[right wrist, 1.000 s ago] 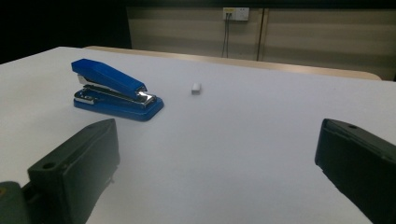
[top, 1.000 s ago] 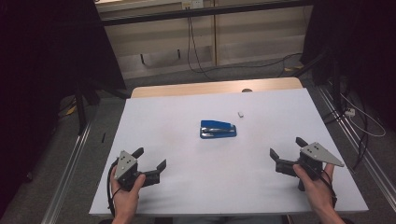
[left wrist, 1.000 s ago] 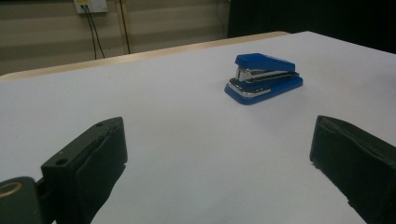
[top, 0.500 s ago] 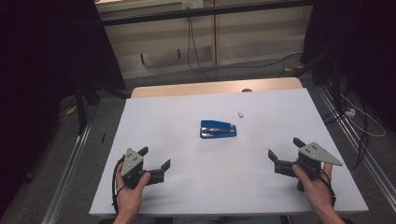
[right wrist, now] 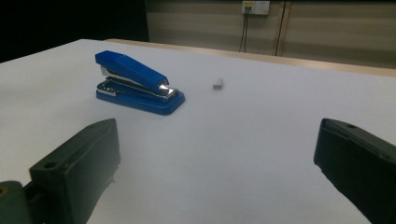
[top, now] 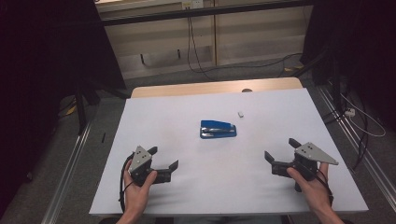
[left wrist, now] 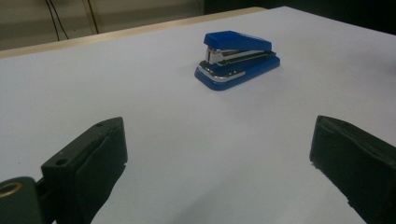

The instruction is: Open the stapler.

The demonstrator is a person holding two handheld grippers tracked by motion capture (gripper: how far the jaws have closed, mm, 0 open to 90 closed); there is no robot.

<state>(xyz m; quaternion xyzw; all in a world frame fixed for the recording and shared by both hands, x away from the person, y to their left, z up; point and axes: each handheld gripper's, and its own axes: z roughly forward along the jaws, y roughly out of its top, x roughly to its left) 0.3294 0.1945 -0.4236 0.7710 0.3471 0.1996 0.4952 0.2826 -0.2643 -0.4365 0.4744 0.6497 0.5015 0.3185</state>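
Tongs are held in each hand above the near part of the white bench (top: 154, 112). The left tongs (top: 163, 162) are spread wide, with nothing between the jaws, and are aimed toward the stapler (top: 218, 129). The right tongs (top: 281, 149) are likewise spread wide and empty, well apart from the stapler. The blue stapler is seen lying closed near the middle of the bench, between the two tongs and farther from the person. In the left gripper view, the stapler (left wrist: 237, 58) is framed beyond the two jaws. A small white block (top: 241, 113) is located just beyond the stapler, apart from it. In the right gripper view the block (right wrist: 218, 83) lies to the right of the stapler (right wrist: 136, 82).
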